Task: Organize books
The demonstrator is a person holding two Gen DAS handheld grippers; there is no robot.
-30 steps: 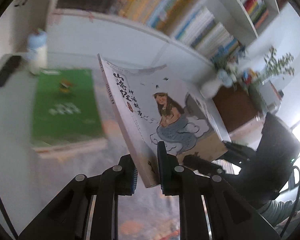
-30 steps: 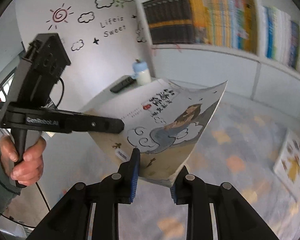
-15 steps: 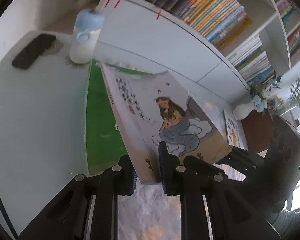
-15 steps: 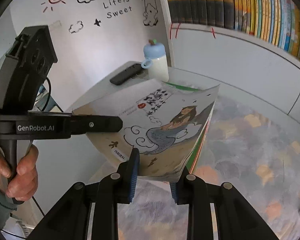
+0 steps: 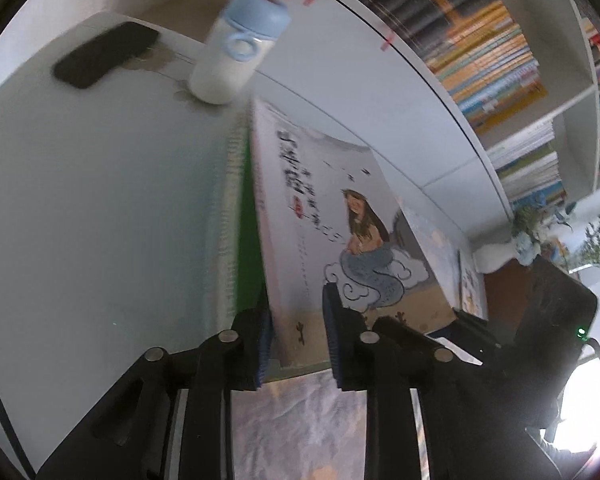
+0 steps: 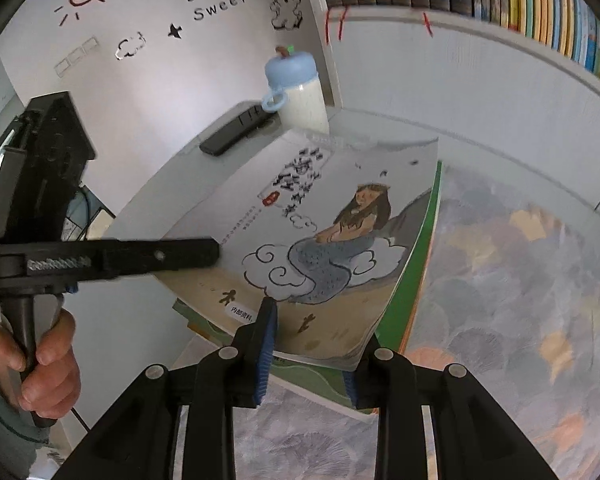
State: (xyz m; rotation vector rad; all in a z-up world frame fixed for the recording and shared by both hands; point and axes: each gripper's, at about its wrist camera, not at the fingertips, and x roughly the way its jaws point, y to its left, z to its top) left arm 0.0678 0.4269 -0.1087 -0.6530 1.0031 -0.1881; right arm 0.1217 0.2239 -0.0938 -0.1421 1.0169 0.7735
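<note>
The left gripper (image 5: 296, 336) is opening its jaws, with the near spine-side edge of the mermaid-cover book (image 5: 340, 224) between them; whether the pads are still pressing the cover cannot be told. The right gripper (image 6: 310, 354) is likewise opening, the book's near corner sitting between its jaws with a visible gap at the left pad. The mermaid-cover book (image 6: 328, 232) is lying slightly tilted on top of the green book (image 6: 424, 264), which is resting on the white desk (image 5: 100, 220), its green edge showing on either side of the upper book. Beyond the green book, near its far end, a white bottle with a blue cap (image 6: 296, 88) is standing upright, a black remote control (image 6: 236, 130) lying just beside it. Behind the green book, bookshelves (image 5: 500, 60) are holding rows of upright books. A person's hand (image 6: 40, 364) is gripping the left gripper's handle, left of the green book.
</note>
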